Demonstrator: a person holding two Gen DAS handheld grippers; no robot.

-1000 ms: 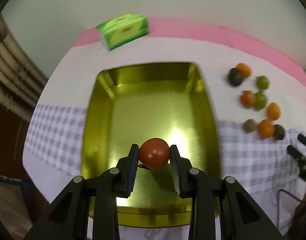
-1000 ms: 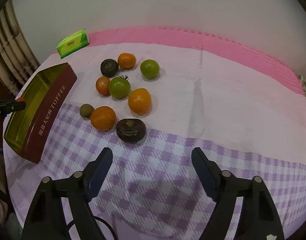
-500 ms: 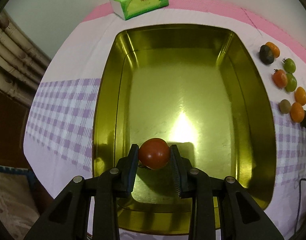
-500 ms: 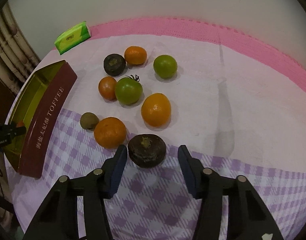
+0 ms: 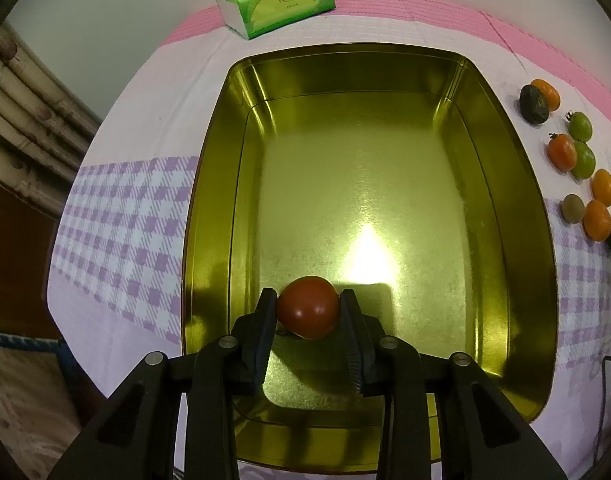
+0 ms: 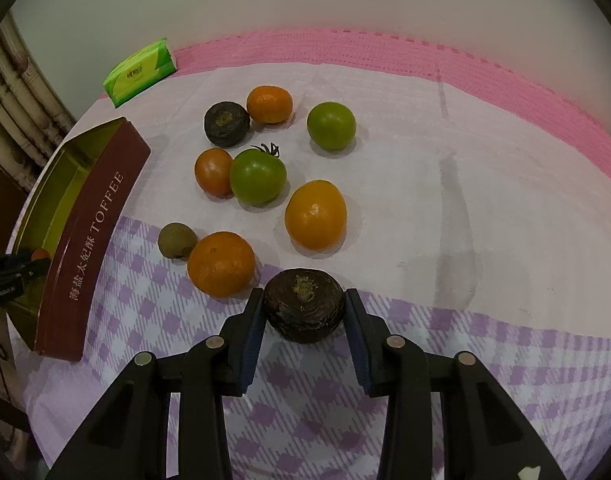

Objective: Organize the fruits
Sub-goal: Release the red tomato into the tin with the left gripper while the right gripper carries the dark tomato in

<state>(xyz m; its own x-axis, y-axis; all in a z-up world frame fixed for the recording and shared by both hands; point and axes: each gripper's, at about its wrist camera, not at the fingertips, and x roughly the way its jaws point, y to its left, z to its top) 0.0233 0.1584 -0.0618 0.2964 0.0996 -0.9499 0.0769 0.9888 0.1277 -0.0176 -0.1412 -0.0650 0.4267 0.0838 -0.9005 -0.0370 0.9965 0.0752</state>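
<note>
In the left wrist view my left gripper [image 5: 307, 312] holds a red tomato [image 5: 308, 307] low inside the gold toffee tin [image 5: 209, 200], near its front wall. Its jaws are opening, but the pads still touch the tomato on both sides. In the right wrist view my right gripper [image 6: 304, 312] is closing on a dark brown wrinkled fruit [image 6: 303, 304] that lies on the checked cloth. Both pads sit against its sides. An orange [image 6: 221, 263] lies just left of it.
Several more fruits lie on the cloth beyond: a yellow-orange one [image 6: 315, 215], a green tomato [image 6: 258, 176], a second dark fruit [image 6: 226, 124], a small brown one [image 6: 176, 240]. The tin [image 6: 93, 232] stands at the left, a green tissue pack [image 6: 140, 71] at the back.
My right gripper moved forward around the dark fruit and closed from wide open onto it. My left gripper sank lower into the tin with the tomato.
</note>
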